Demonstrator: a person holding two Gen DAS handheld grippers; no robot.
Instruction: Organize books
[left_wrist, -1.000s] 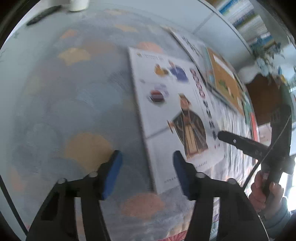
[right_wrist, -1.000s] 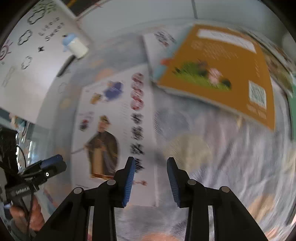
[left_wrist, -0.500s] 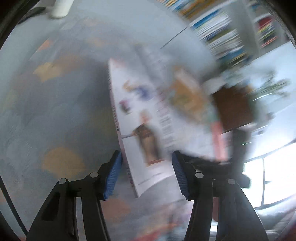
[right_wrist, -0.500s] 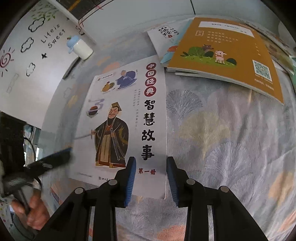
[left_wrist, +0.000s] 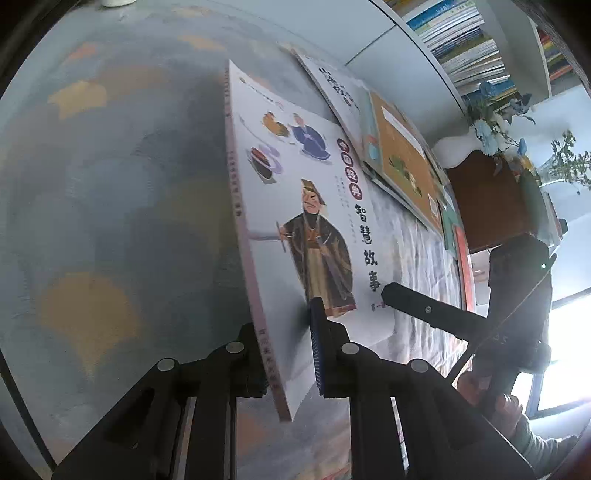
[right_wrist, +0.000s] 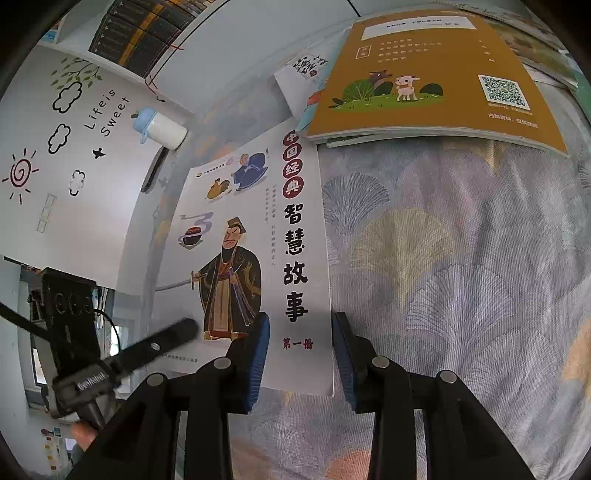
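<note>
White storybook with a cartoon swordsman in dark robes and a column of black Chinese characters on its cover lies on a tabletop covered by a cloth printed with pale fan shapes. Its spine-side bottom corner sits between the left tongs, whose jaws have just been closing and now pinch the book, one blue pad pressing on the cover and the other finger under the spine. That spine edge looks lifted off the cloth.

At the storybook's opposite bottom corner, the right tongs hover with a narrow gap between their blue pads; the corner shows in that gap, but the pads do not press on it.

Beyond the storybook's top edge, an orange book showing a wolf and a lamb rests on other thin books, just touching the storybook's upper corner. Farther past the storybook's top, a white bottle with a blue cap lies beside a wall with a sun drawing and the words "Life is Sweet".
</note>
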